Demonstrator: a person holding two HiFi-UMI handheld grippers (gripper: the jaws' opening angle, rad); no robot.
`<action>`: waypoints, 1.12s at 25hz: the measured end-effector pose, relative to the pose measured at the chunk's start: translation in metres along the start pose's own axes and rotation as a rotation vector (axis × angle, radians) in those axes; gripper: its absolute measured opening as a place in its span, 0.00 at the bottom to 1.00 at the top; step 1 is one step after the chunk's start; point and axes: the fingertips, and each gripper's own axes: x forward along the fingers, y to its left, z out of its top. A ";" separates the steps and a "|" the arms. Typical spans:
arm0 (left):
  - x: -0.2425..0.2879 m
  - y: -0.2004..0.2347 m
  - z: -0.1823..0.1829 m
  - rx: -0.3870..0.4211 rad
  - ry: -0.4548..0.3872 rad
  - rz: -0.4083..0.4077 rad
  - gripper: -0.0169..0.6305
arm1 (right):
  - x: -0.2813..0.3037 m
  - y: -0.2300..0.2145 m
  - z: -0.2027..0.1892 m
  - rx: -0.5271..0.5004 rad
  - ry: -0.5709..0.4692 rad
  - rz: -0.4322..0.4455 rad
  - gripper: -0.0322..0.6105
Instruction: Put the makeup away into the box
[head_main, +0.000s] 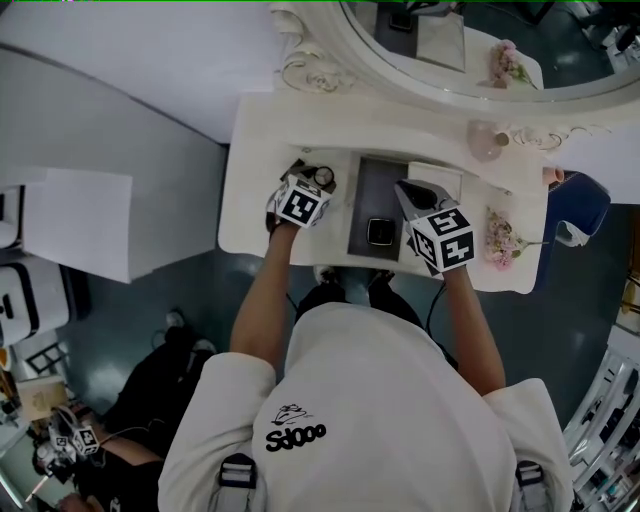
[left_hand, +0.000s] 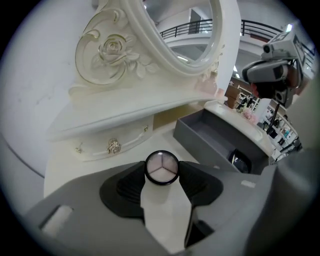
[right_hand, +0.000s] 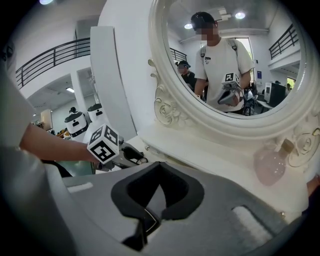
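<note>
– Gripping anything with the left hand-held gripper (left_hand: 161, 174)?

– Yes. In its own view I see a round compact (left_hand: 161, 167), with a black rim and three pale wedges, between the jaw tips. Both pads meet the rim, so I read it as clamped on the compact.

– Where does that sit in the head view?

– Left of centre, over the white bench (head_main: 255, 130), just left of the grey box (head_main: 358, 215). The compact is outside the box and apart from it. I can't tell whether it rests on the bench or hangs just above it.

– What is in the box?

– A black case (head_main: 379, 232) lies at the end of the box nearest the bottom of the frame.

– And the right hand-held gripper (right_hand: 157, 172)?

– Its jaw tips are together, with nothing between them. In the head view it hovers right of centre, over the box's right edge. It points toward the mirror (head_main: 470, 60) at the top of the frame.

– Anything else on the bench?

– A pink bottle (head_main: 487, 140) stands at upper right, below the mirror. Flowers (head_main: 505, 238) lie at the right end. In the left gripper view, a drawer (left_hand: 114, 146) with a shiny knob sits left of centre, above the compact.
</note>
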 end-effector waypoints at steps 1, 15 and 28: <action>-0.005 -0.005 0.012 0.016 -0.036 -0.015 0.38 | -0.002 -0.004 0.000 0.004 -0.006 -0.005 0.05; -0.006 -0.130 0.077 0.564 0.030 -0.229 0.38 | -0.047 -0.027 -0.033 0.080 -0.043 -0.054 0.05; 0.059 -0.174 0.037 0.739 0.326 -0.294 0.38 | -0.085 -0.044 -0.083 0.178 -0.042 -0.091 0.05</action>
